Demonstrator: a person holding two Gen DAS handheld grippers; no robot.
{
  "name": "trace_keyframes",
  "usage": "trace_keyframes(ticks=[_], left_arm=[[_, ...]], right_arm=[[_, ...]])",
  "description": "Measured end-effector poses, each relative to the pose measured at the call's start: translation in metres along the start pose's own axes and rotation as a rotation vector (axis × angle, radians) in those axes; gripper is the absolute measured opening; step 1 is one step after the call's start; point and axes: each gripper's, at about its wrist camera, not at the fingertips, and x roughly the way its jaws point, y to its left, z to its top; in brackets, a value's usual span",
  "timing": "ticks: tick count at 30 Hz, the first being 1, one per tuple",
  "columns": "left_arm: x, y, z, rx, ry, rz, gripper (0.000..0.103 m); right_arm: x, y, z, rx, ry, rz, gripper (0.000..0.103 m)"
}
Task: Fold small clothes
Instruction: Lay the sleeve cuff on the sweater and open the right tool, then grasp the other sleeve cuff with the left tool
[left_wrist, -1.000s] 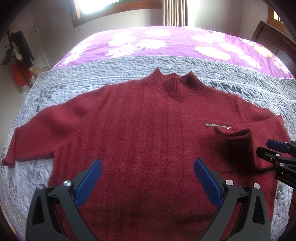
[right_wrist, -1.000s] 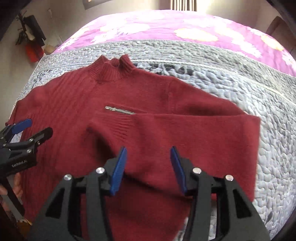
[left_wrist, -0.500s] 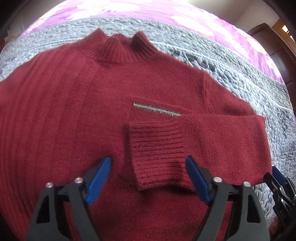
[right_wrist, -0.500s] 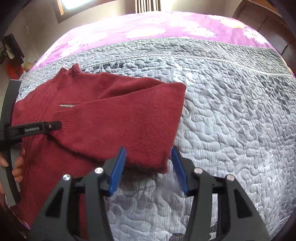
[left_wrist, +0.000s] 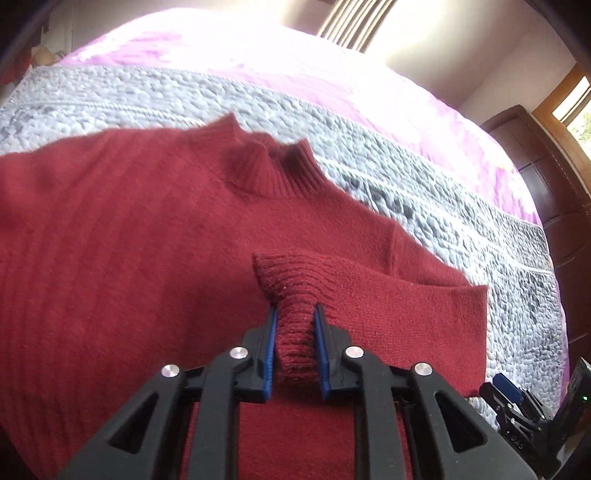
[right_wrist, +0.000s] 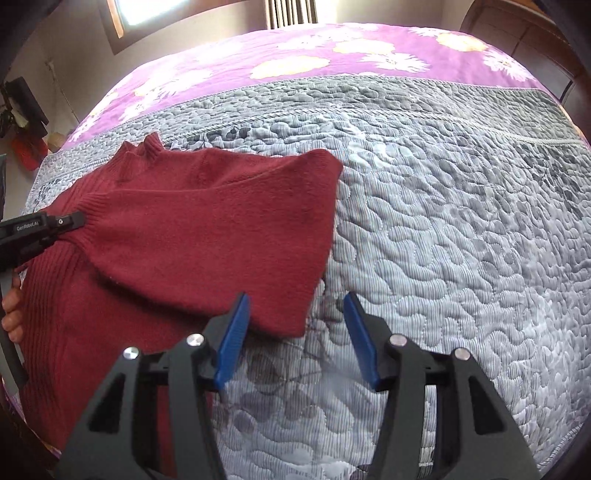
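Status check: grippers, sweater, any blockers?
Left gripper shut on cuff. Right gripper open, empty, at sleeve fold. Sweater flat on quilt, sleeve folded in. No blockers.

A bedroom in a home is being shown.
A wide bed is being covered by a grey quilted bedspread (right_wrist: 443, 206) over a purple flowered sheet (right_wrist: 332, 55); a dark wooden wardrobe (left_wrist: 554, 177) and striped curtains (left_wrist: 351, 26) are being lit by daylight.

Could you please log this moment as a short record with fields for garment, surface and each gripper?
garment: dark red sweater, lying flat, one sleeve folded across the chest
surface: grey quilted bedspread
left gripper: shut on the sleeve cuff
right gripper: open, at the folded sleeve's edge, holding nothing
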Motion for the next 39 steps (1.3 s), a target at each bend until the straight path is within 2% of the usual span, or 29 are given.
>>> trace_keyframes(ticks=[3,8,13,14,16,17,23,25,27,29,31,33,35,39], left_arm=[[-0.012,0.029,0.016,-0.005,-0.055,0.067,0.018],[-0.023,0.083,0.033,-0.045,-0.099,0.141,0.018],[-0.010,0.100,0.033,-0.022,-0.077,0.164,0.018],[-0.007,0.101,0.030,-0.011,-0.078,0.170,0.018],[-0.001,0.102,0.028,0.010,-0.075,0.192,0.019],[0.002,0.104,0.027,0.017,-0.072,0.204,0.021],[0.009,0.124,0.022,0.013,-0.026,0.250,0.030],[-0.004,0.133,0.023,-0.004,-0.046,0.276,0.031],[-0.023,0.143,0.028,-0.030,-0.094,0.304,0.031],[-0.039,0.144,0.034,-0.037,-0.131,0.310,0.031],[-0.041,0.134,0.038,-0.018,-0.107,0.286,0.031],[-0.037,0.120,0.038,-0.007,-0.077,0.217,0.032],[-0.023,0.108,0.038,0.007,-0.023,0.182,0.032],[0.011,0.106,0.028,0.013,0.064,0.202,0.032]], right_arm=[[0.005,0.008,0.005,0.000,0.010,0.033,0.052],[0.023,0.024,0.017,0.009,0.044,0.096,0.060],[0.058,0.035,0.029,0.060,0.124,0.157,0.059],[0.062,0.038,0.030,0.059,0.132,0.161,0.057],[0.070,0.042,0.031,0.049,0.158,0.174,0.031],[0.073,0.043,0.030,0.054,0.177,0.185,0.027],[0.076,0.050,0.023,0.006,0.186,0.138,0.025],[0.067,0.050,0.026,-0.002,0.178,0.111,0.033],[0.045,0.053,0.032,-0.035,0.113,0.058,0.040],[0.025,0.063,0.038,-0.077,0.051,0.028,0.040],[0.017,0.075,0.046,-0.087,0.036,0.065,0.041],[0.016,0.089,0.050,-0.104,0.034,0.091,0.041],[0.026,0.099,0.051,-0.114,0.058,0.089,0.041],[0.064,0.099,0.044,-0.078,0.154,0.078,0.041]])
